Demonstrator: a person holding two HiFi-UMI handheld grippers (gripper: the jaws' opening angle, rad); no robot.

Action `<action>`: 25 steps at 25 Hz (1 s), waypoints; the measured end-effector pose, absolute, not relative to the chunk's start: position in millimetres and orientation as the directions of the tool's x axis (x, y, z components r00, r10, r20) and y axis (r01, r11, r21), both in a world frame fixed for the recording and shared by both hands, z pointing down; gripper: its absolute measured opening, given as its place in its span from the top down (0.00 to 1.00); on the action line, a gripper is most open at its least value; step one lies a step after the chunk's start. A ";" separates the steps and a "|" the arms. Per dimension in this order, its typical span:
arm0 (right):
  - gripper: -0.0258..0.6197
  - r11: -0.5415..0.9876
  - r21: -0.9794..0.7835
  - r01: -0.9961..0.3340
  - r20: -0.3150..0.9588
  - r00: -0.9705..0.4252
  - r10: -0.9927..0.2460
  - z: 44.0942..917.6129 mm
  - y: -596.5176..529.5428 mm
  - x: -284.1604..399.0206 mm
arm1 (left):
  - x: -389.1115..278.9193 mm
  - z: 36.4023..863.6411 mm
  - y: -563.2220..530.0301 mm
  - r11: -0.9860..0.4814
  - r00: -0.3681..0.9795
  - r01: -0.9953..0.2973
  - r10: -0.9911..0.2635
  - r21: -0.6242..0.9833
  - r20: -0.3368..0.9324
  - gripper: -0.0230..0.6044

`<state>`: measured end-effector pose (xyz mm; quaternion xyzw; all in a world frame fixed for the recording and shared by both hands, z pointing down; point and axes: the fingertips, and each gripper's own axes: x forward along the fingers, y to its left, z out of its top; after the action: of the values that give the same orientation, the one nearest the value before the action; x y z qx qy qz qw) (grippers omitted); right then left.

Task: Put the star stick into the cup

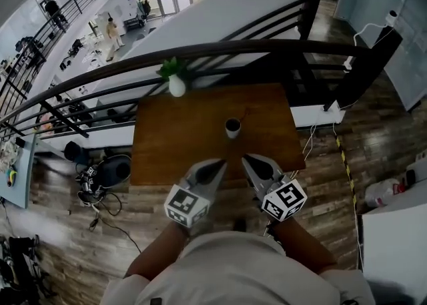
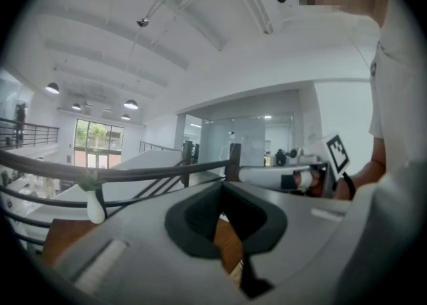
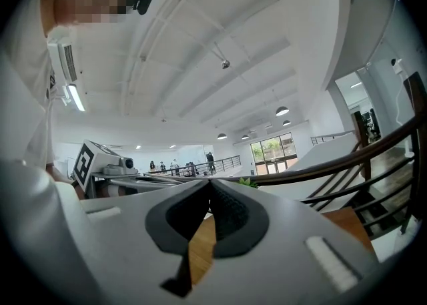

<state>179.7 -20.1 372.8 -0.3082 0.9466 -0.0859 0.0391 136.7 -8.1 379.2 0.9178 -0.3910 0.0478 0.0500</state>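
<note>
A thin stick stands in the cup near the middle of the wooden surface. Its long axis leans up and to the right in the head view; its star is too small to make out. The cup sits beyond both grippers, well apart from them. The left gripper and right gripper hover side by side at the surface's near edge, each closed on nothing. A white vase with a plant stands at the far edge.
</note>
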 end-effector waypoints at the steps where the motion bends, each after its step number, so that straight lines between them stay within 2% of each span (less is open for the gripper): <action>1: 0.95 0.795 -0.185 -0.577 -0.022 -0.807 -0.590 371.8 -14.5 172.4 | 130.8 377.3 -2.4 -0.692 0.692 -0.720 -0.712 0.049 0.122 0.96; 15: 0.95 0.769 -0.151 -0.622 -0.020 -0.775 -0.631 352.9 97.5 73.4 | 26.6 359.7 106.4 -0.731 0.732 -0.680 -0.674 0.052 0.102 0.96; 25: 0.95 0.751 -0.101 -0.653 -0.003 -0.754 -0.657 358.8 167.8 31.4 | -20.3 371.3 165.3 -0.762 0.762 -0.646 -0.639 0.051 0.099 0.96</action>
<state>31.4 167.8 358.8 -0.3500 0.9354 -0.0471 0.0190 -20.3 165.3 371.3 0.9378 -0.3426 0.0377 0.0412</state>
